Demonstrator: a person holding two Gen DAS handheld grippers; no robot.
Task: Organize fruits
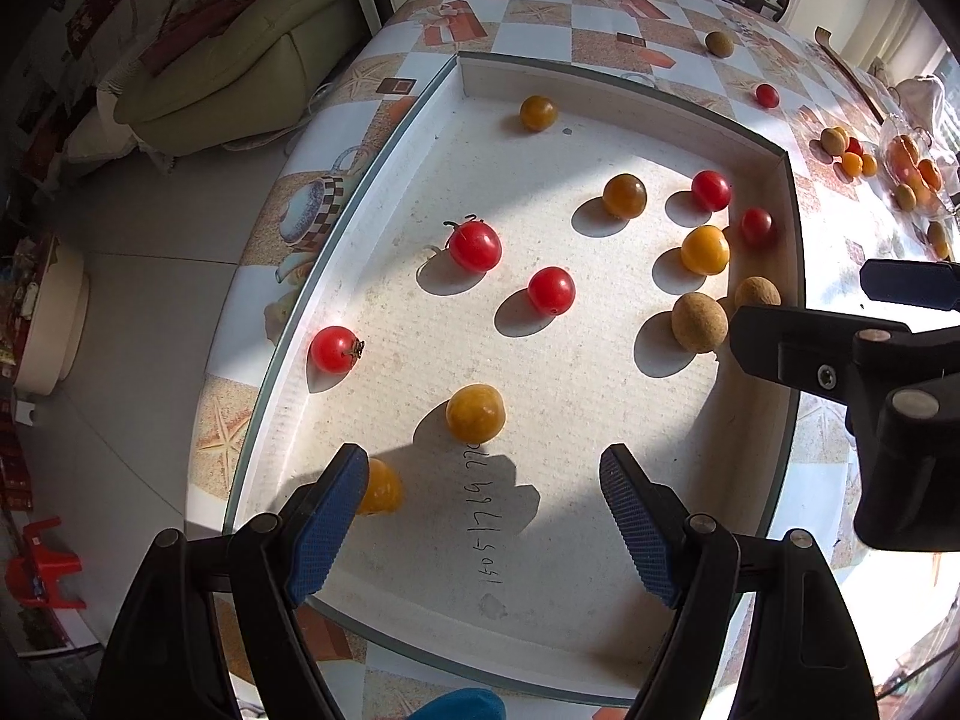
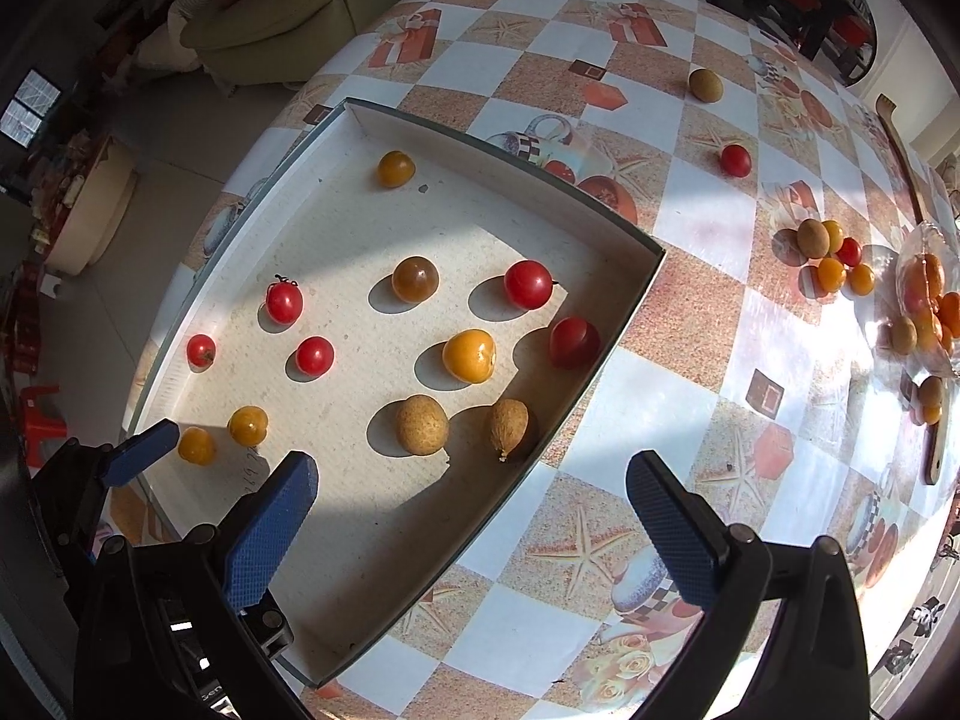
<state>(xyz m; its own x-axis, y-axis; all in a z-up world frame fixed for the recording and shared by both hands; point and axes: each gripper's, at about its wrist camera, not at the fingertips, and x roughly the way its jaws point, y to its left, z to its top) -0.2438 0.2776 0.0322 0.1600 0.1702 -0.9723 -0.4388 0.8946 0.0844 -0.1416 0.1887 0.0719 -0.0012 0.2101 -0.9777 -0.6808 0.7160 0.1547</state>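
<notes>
A shallow white tray [image 1: 774,228] [image 2: 636,276] holds several red cherry tomatoes [image 1: 551,290] [image 2: 527,284], yellow tomatoes [image 1: 475,413] [image 2: 469,355] and two brown longans [image 1: 698,322] [image 2: 421,423]. My left gripper [image 1: 483,480] is open and empty above the tray's near end, close to a yellow tomato. My right gripper [image 2: 474,486] is open and empty over the tray's right front corner, near the longans. It also shows in the left wrist view [image 1: 840,300].
On the patterned tablecloth beyond the tray lie a loose longan [image 2: 705,85] and red tomato [image 2: 735,160], a small fruit pile [image 2: 831,255] and a glass dish [image 2: 909,273] of fruit at far right. A sofa [image 1: 240,48] and floor lie left of the table.
</notes>
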